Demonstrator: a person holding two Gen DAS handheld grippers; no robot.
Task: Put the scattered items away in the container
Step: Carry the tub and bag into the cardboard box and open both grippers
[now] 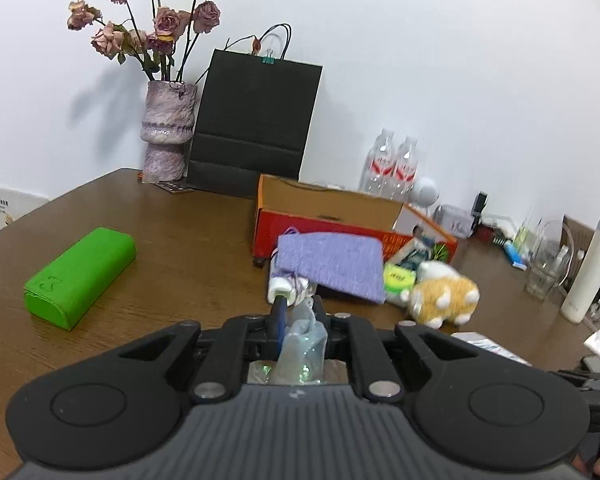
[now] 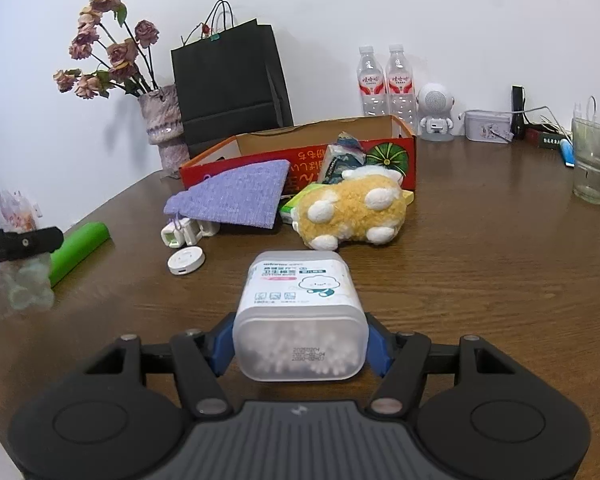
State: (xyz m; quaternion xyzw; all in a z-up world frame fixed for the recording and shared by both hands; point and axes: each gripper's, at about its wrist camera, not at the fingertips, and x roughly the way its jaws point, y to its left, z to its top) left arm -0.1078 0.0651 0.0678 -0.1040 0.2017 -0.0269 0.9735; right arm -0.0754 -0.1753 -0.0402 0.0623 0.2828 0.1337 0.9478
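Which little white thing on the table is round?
The flat white round disc, lying nearest the right gripper. The other white gadget, beside the purple knitted pouch, is blocky and angular.

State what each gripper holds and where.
Left gripper: shut on a clear plastic bag, pinched at its top. Right gripper: shut on the cotton swab box, across its sides.

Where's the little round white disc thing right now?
In the right wrist view, the round white disc lies flat on the wooden table, left of centre, just in front of the small white clip-like gadget and left of the cotton swab box.
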